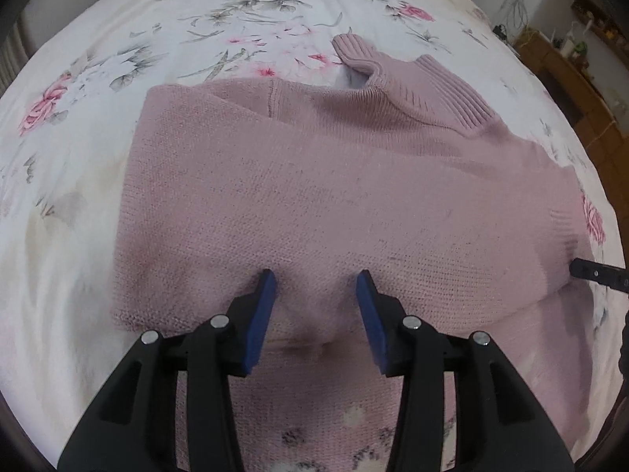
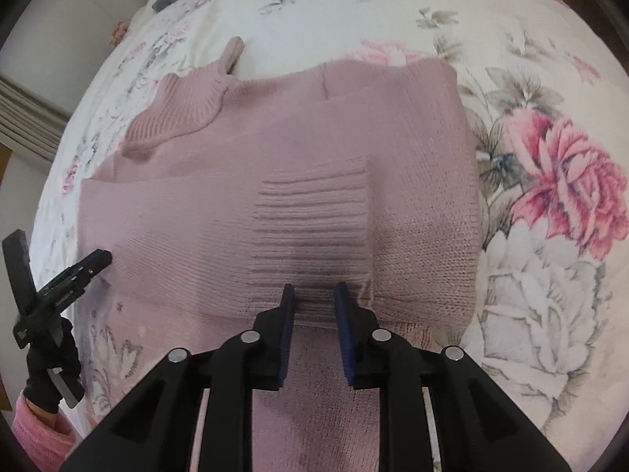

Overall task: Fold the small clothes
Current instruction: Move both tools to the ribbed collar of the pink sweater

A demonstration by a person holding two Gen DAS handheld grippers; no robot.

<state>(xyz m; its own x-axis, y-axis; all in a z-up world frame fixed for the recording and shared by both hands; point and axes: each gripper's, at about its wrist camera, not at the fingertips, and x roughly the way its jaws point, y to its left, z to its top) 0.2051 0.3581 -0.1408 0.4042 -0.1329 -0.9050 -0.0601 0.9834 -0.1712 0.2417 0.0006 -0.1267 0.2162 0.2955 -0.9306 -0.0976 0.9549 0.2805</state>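
The pink sweater (image 1: 314, 181) lies folded on the flowery bed sheet (image 1: 118, 59). My left gripper (image 1: 316, 287) is open above its near edge. My right gripper (image 2: 314, 295) is open too, just over the ribbed cuff (image 2: 314, 224).

Open left claw (image 1: 316, 287) over folded pink sweater (image 1: 314, 196).
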